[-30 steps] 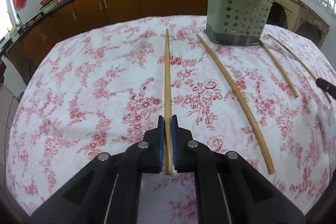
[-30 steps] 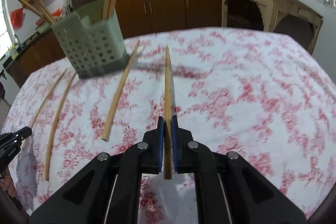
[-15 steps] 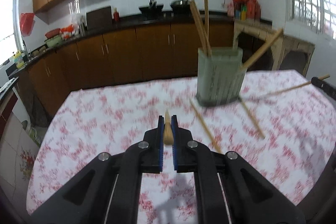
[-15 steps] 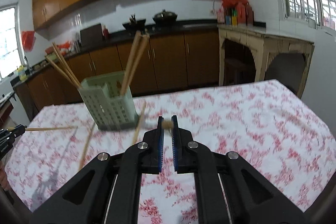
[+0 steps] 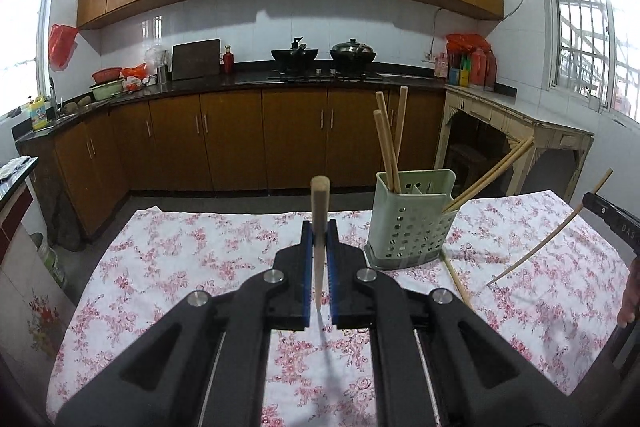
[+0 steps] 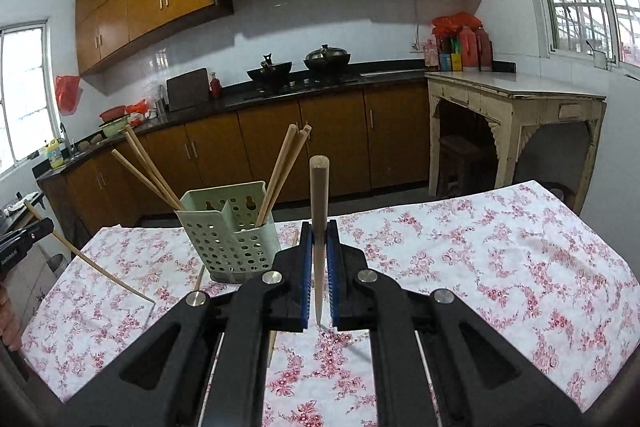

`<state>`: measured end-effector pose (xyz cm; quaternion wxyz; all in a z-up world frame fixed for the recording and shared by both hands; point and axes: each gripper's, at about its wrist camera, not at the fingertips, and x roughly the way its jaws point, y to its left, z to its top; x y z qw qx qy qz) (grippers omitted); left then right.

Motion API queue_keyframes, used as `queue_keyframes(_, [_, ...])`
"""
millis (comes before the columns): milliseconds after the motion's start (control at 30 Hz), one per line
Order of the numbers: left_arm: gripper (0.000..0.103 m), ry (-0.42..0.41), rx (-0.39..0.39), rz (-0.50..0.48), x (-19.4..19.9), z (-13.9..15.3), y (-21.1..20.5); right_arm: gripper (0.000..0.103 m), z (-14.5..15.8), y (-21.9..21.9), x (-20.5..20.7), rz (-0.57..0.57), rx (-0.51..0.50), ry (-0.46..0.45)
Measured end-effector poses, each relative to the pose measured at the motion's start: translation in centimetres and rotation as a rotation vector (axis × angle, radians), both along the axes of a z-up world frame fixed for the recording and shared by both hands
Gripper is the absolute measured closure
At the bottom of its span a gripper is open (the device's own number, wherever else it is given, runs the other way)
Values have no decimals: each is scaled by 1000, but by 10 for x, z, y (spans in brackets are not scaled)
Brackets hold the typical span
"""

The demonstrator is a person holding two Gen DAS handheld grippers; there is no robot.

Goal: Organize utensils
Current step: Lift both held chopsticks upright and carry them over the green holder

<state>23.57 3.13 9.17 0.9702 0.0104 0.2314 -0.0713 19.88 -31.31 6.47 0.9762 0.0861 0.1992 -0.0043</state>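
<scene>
1. Gripping a wooden chopstick upright between the blue pads of the left tool, blunt end up, thin tip down above the floral desk.
2. Gripping a second chopstick the same way in the right tool, closed on it, blunt end raised, pointed tip low between the pads and just over the cloth.
3. Standing on the desk just right of the left tool: a pale green perforated utensil holder, with three chopsticks upright in its left compartment and one leaning out to the right.
4. Seen from the right wrist view, same utensil holder just left of the right tool, with sticks fanning out of both sides.
5. Lying flat on the cloth beside the holder's base: a loose chopstick.
6. Showing at the right edge of the left view: the other tool's tip with its slanted chopstick, thin end down close to the cloth; touching or not, cannot tell.
</scene>
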Motion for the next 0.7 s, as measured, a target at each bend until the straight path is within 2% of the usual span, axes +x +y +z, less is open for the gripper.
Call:
queue_keyframes(167, [95, -3, -2, -14, -1, 6, -4, 95, 13, 3, 1, 18, 2, -9])
queue_keyframes(500, [95, -107, -44, -148, -10, 72, -42, 95, 84, 9, 1, 126, 71, -90])
queue_keyframes(700, [95, -161, -70, -177, -3, 102, -69, 95, 111, 25, 9, 149, 42, -165])
